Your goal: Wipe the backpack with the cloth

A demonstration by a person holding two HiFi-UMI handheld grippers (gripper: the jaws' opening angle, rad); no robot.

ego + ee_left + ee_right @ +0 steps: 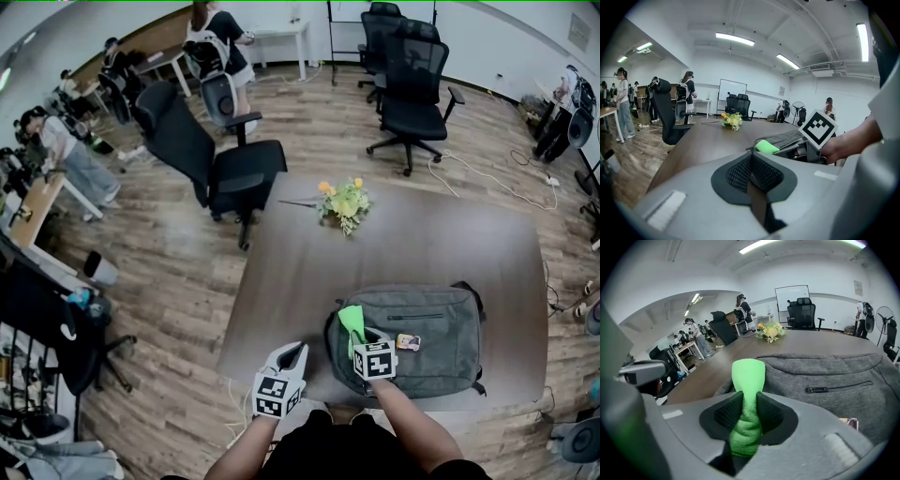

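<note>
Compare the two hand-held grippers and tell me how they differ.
The left hand-held gripper is shut on nothing; the right hand-held gripper is shut on the bright green cloth. The left is beside the grey fabric backpack, over the brown table; the right is over the backpack. Both carry marker cubes.

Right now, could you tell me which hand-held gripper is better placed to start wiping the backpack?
Right. The right hand-held gripper is shut on the green cloth over the grey backpack; the left hand-held gripper is shut and empty, beside it.
</note>
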